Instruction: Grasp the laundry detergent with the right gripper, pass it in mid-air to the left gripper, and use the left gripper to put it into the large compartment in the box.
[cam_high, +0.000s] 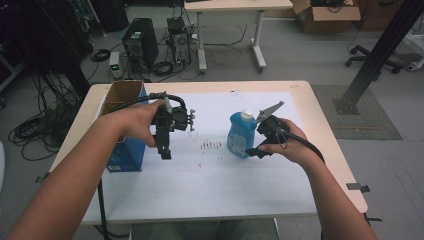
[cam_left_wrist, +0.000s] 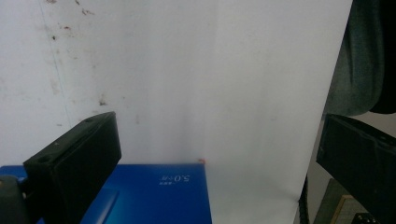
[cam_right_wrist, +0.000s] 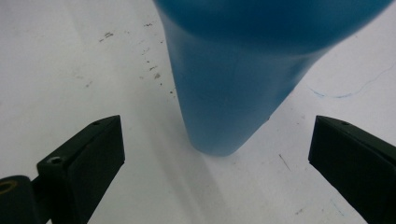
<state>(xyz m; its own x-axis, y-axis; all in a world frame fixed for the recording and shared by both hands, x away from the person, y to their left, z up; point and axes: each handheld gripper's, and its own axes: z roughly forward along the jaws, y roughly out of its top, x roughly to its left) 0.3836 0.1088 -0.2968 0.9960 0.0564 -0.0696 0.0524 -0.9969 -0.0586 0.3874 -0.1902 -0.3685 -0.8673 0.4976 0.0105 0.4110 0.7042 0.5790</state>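
A blue bottle (cam_high: 241, 135) with a white cap stands upright on the white sheet (cam_high: 215, 180), right of the table's middle. My right gripper (cam_high: 253, 151) sits low beside its right side, pointing at its base. In the right gripper view the bottle (cam_right_wrist: 233, 84) rises just ahead of the gripper (cam_right_wrist: 217, 128), whose jaws are wide open and clear of it. My left gripper (cam_high: 165, 152) hangs open above the sheet, pointing down, next to a blue box (cam_high: 127, 150). In the left gripper view the open gripper (cam_left_wrist: 219, 140) has nothing between its jaws, with the box (cam_left_wrist: 159, 196) below.
The blue box has an open brown cardboard top (cam_high: 122, 95) at the table's left edge. Dark specks (cam_high: 210, 145) mark the sheet left of the bottle. On the floor behind stand a computer tower (cam_high: 141, 42), cables, another table (cam_high: 230, 30) and a black post (cam_high: 380, 50).
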